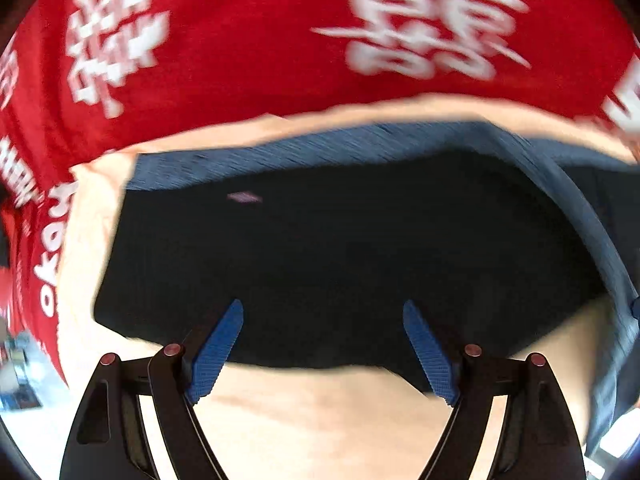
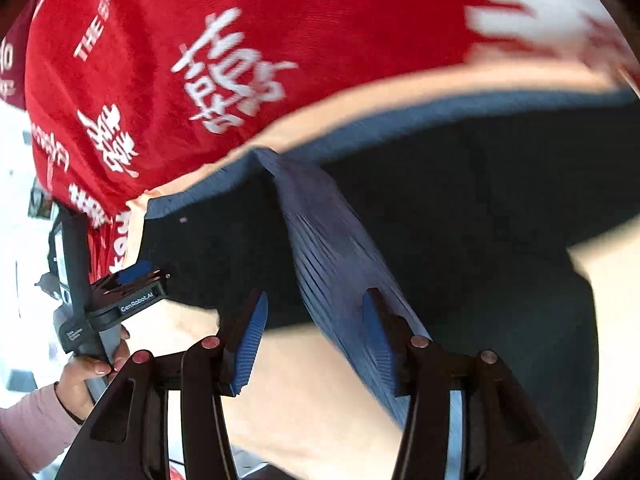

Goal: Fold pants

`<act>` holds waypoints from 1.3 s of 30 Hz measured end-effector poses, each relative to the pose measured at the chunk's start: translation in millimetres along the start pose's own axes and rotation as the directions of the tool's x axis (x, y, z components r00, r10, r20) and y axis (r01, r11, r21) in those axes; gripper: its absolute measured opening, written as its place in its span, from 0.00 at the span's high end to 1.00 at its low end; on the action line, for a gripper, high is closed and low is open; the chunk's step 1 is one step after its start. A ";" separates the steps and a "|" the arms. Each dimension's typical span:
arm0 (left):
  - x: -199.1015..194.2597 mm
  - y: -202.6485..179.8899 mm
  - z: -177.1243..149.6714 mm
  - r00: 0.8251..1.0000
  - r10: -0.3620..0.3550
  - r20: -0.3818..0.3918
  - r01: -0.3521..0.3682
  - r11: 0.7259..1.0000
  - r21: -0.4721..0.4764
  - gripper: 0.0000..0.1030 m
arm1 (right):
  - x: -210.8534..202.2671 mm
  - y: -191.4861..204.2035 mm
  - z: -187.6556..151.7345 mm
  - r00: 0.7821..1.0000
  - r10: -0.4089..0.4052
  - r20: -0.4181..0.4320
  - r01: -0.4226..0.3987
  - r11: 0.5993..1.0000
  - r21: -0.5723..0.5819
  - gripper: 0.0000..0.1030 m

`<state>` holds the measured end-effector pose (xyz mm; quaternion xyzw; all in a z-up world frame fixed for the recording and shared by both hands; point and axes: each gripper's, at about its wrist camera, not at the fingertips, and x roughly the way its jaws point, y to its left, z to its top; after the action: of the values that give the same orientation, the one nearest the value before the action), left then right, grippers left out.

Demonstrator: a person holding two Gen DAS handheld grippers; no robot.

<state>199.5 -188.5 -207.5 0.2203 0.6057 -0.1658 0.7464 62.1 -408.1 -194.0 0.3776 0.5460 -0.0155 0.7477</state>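
Note:
Dark navy pants [image 1: 340, 248] with a ribbed blue waistband [image 1: 280, 156] lie on a pale peach surface [image 1: 320, 412]. My left gripper [image 1: 322, 312] is open, its blue fingertips spread over the near edge of the pants, holding nothing. In the right wrist view the pants [image 2: 460, 220] show a raised ribbed blue fold [image 2: 336, 264] running toward me. My right gripper [image 2: 316, 304] is open, its fingers on either side of that fold. The left gripper [image 2: 136, 280] appears at the left, at the pants' left edge.
A red cloth with white lettering [image 1: 248, 40] covers the far side beyond the peach surface; it also fills the top of the right wrist view [image 2: 200, 60]. A hand in a pink sleeve [image 2: 84, 376] holds the left gripper's handle.

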 end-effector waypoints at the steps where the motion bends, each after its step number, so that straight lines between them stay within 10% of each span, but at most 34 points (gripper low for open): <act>1: 0.6 -7.8 -5.0 1.000 -0.008 -0.007 0.008 1.000 0.021 0.19 | -9.9 -12.6 -15.2 1.000 -0.002 0.006 0.002 0.999 0.036 0.48; 16: -42.1 -168.7 -52.7 0.959 -0.284 0.000 0.270 0.912 0.308 0.19 | -62.8 -135.7 -208.8 0.981 -0.190 0.042 0.150 0.879 0.452 0.48; 32: -23.8 -252.0 -60.5 0.926 -0.368 -0.079 0.373 0.869 0.324 0.19 | -59.0 -171.1 -219.8 0.995 0.028 0.091 -0.067 0.886 0.459 0.48; 39: -20.7 -264.8 -64.5 0.918 -0.377 -0.123 0.397 0.875 0.279 0.19 | -63.9 -177.8 -221.5 0.980 0.191 0.051 -0.193 0.871 0.452 0.71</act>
<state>5.2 -379.3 -232.1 0.2101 0.6293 -0.3939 0.6362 -219.4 -431.2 -264.7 0.5943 0.4853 -0.0691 0.6376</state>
